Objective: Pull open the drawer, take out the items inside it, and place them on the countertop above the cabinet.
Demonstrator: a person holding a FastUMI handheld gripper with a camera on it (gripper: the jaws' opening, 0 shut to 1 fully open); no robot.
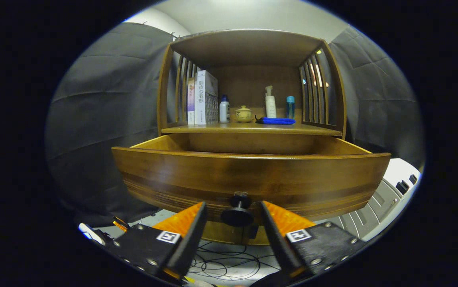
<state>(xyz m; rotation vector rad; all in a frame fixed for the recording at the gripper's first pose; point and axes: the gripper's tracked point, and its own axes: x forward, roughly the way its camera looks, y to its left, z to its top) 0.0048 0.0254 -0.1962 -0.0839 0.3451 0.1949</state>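
Observation:
The wooden drawer (248, 179) is pulled well out of the cabinet (252, 48); its front panel fills the space just ahead of my fingers. Its dark round knob (237, 213) sits between my two fingertips, with a gap on each side, so my gripper (232, 213) is open around it without pressing. The drawer's inside is hidden behind the front panel, so I cannot tell what lies in it. Above the drawer runs the countertop (197, 128), which carries a blue cloth (276, 120) with a dark handle end.
On the countertop stand boxed books (205, 97), a white bottle (224, 109), a small lidded pot (243, 113), a white pump bottle (270, 103) and a blue-capped bottle (290, 107). Cables (229, 263) lie on the floor below. A white ribbed unit (388, 199) stands right.

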